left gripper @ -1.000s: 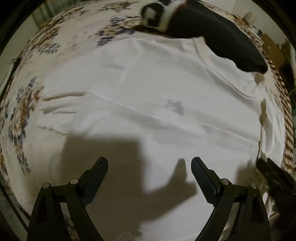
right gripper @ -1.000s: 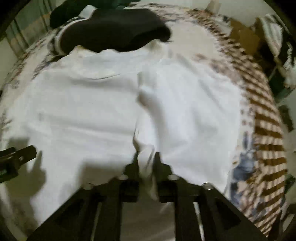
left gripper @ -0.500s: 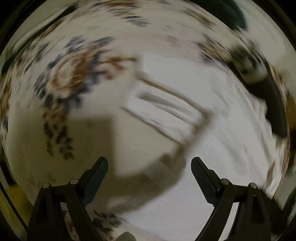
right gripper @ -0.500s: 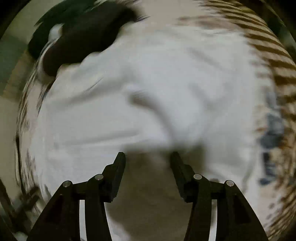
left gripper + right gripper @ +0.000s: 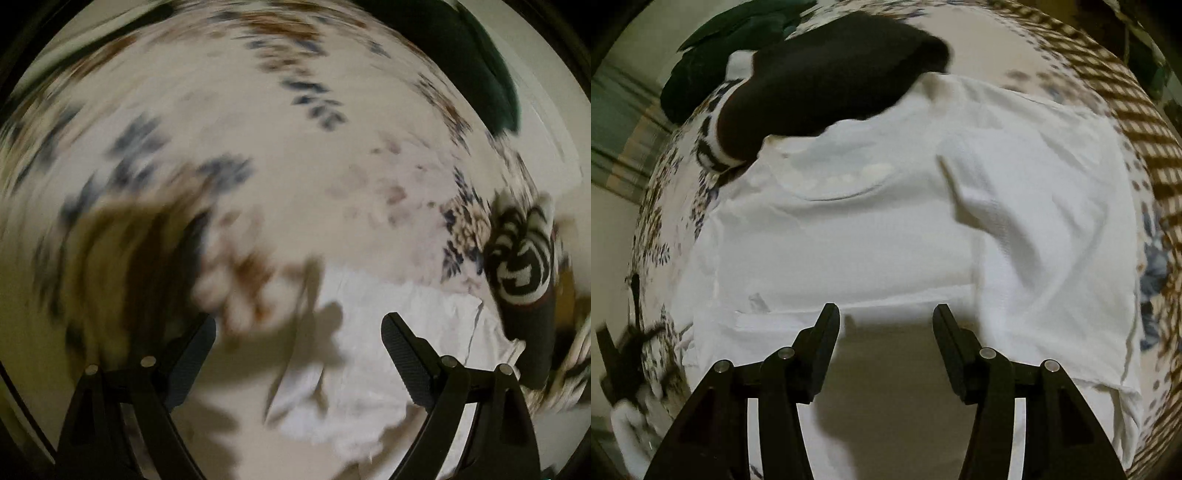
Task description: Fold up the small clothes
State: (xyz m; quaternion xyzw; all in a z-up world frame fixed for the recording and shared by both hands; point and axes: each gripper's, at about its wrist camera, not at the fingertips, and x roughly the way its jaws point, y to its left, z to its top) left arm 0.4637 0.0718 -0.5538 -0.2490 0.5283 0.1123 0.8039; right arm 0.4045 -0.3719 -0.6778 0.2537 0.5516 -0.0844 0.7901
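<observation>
Your right hand-held gripper (image 5: 885,325) hung with its jaws spread and nothing between them, just above the near part of the white shirt (image 5: 886,229). The shirt lay spread on the floral bedspread (image 5: 665,206), its neckline toward the far side and one side folded in over the body, making a raised crease right of centre. A black garment (image 5: 827,74) rested on the shirt's far edge, touching the collar, with a dark green cloth (image 5: 731,40) beyond it.

Your left hand-held gripper (image 5: 298,339) was also released, jaws wide apart and empty. Its view was heavily blurred: mostly bedspread (image 5: 258,166), with a corner of the white shirt (image 5: 369,369) between and just beyond the fingertips, toward the right. A black-and-white patterned cuff of the black garment (image 5: 521,269) sat at the far right, beside the shirt. At the left edge of the right wrist view your left hand-held gripper showed only as a dark blur.
</observation>
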